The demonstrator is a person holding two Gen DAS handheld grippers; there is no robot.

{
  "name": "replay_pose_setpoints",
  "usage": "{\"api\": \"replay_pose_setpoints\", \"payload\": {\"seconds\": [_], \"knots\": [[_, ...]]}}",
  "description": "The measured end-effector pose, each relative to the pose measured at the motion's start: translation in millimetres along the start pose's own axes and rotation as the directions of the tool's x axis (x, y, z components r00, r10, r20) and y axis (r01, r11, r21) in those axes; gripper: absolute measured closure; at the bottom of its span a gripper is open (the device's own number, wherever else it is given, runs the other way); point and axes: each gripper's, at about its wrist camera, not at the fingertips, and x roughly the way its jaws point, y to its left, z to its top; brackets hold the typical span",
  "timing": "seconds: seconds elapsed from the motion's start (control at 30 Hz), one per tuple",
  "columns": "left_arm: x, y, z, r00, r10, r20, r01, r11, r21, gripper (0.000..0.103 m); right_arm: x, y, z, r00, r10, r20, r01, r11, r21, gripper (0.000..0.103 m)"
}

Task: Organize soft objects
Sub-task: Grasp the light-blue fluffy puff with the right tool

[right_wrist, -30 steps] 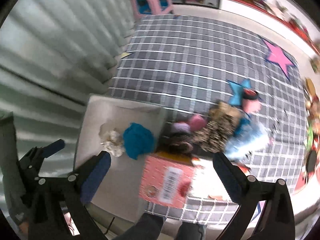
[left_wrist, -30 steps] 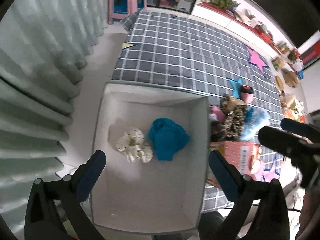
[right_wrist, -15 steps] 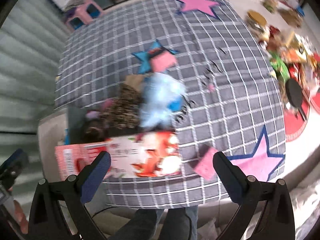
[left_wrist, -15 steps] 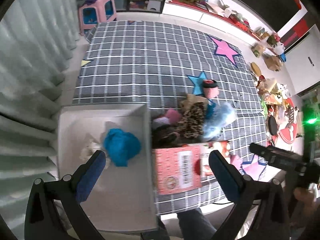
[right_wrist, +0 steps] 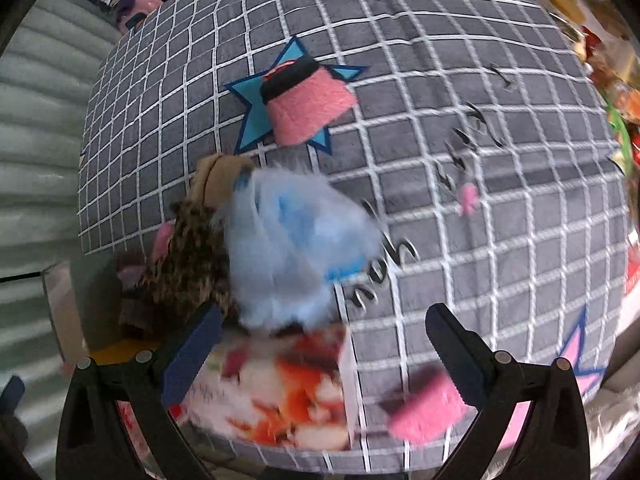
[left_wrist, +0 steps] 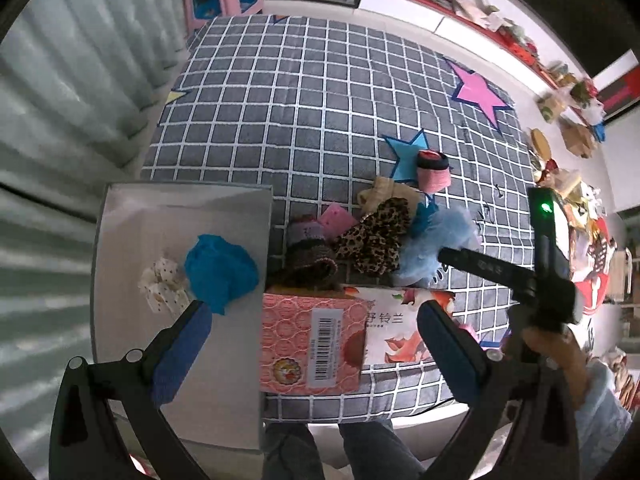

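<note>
Both grippers, left gripper and right gripper, hang spread and empty. Fluffy pale-blue fabric puff heads the loose pile on the grey checked mat, probably awaiting sorting; the white open box alongside holds a crumpled teal cloth.

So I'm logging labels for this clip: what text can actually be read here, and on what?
"铃兰", after a partly hidden character: white side of the box.
Barcode and digits on the box's pink end: too small to read.
Black script on the checked blanket: upside down, looks like "you"; the rest is blurred.
</note>
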Motion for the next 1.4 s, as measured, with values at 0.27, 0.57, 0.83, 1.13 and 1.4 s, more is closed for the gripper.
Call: {"api": "replay_pose_setpoints", "payload": {"seconds": [0.27,0.57,0.83,1.13,1.4], "knots": [[15,-37,18,0.999,0.043,-0.024,-0.043,0.999,0.008,0.0,-10,-22,16,0.993,0.103,0.057,-0.103,0.995,-0.004,0.073],[38,-97,51,0.999,0.023,-0.036,-0.021,0.998,0.063,0.0,-57,-138,24,0.981,0.159,0.114,-0.18,0.963,0.202,0.073],[105,-155,91,0.996,0.078,-0.043,-0.071,0.987,0.143,0.0,-48,-208,10,0.999,0.026,0.031,-0.033,0.964,0.265,0.017],[188,-189,128,0.991,0.095,-0.09,-0.086,0.992,0.091,0.0,-36,-233,8,0.999,-0.011,0.044,-0.003,0.953,0.304,0.017],[223,-188,137,0.986,0.131,-0.1,-0.125,0.99,0.067,0.0,-6,-231,43,0.999,0.013,0.043,-0.028,0.93,0.366,0.017]]}}
